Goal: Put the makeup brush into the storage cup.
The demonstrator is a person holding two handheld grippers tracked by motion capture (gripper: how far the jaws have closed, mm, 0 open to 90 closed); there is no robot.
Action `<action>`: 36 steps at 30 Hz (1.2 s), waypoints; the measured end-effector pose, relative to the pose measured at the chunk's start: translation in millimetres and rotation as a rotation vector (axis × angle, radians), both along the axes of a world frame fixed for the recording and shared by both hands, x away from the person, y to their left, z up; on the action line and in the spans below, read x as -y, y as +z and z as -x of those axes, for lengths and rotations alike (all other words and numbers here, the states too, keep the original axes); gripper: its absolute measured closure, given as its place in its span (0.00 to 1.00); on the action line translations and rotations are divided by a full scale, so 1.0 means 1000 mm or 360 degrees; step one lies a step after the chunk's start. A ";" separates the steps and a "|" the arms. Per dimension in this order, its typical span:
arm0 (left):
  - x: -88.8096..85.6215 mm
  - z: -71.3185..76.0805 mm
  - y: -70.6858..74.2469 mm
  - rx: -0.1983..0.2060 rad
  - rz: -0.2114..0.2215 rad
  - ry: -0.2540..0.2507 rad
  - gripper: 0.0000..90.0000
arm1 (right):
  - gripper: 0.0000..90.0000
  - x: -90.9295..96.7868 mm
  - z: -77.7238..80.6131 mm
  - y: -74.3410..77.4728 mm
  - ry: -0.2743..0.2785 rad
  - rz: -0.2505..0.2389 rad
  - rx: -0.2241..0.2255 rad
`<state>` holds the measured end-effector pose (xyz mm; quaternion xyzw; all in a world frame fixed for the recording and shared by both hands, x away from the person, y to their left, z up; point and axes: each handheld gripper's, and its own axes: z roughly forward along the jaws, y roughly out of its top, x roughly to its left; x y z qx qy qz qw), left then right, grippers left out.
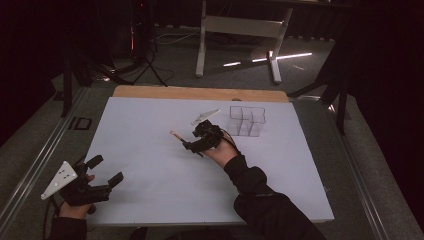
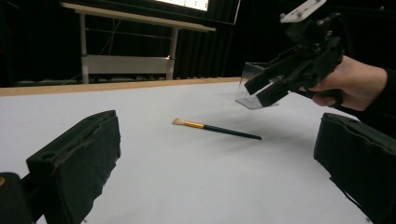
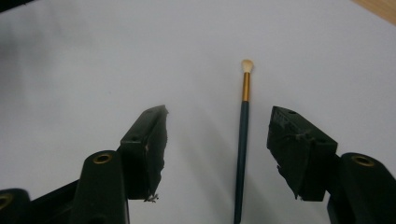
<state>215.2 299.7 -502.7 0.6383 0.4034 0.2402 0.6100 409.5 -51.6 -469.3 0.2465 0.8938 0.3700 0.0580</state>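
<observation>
At the left edge of the desk (image 1: 150, 200) the left gripper (image 1: 106, 171) rested near the white sheet's near corner, its jaws wide apart with nothing between them, taking no part in the work. Toward the middle lay the brush (image 2: 215, 129), flat on the sheet, pale bristle tip pointing away from the right gripper (image 1: 189, 145), which hovered over its dark handle. Its jaws stood apart on either side of the handle, not pressing it. The step in hand looked like the pick-up of the brush. The next move would call for lowering onto the handle and closing squarely. Farther right stood the clear divided box (image 1: 246, 120), a likely destination.
</observation>
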 end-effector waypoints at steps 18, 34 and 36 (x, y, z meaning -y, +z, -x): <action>0.000 0.000 0.000 -0.0003 0.0008 -0.0001 0.01 | 0.64 -0.028 -0.024 -0.012 -0.0013 0.0254 -0.0079; -0.001 0.001 -0.001 -0.0010 0.0026 -0.0013 0.01 | 0.82 -0.045 -0.039 -0.032 0.0031 0.0498 -0.0088; -0.001 0.001 -0.001 -0.0010 0.0023 -0.0013 0.01 | 0.82 -0.046 -0.040 -0.035 0.0032 0.0517 -0.0105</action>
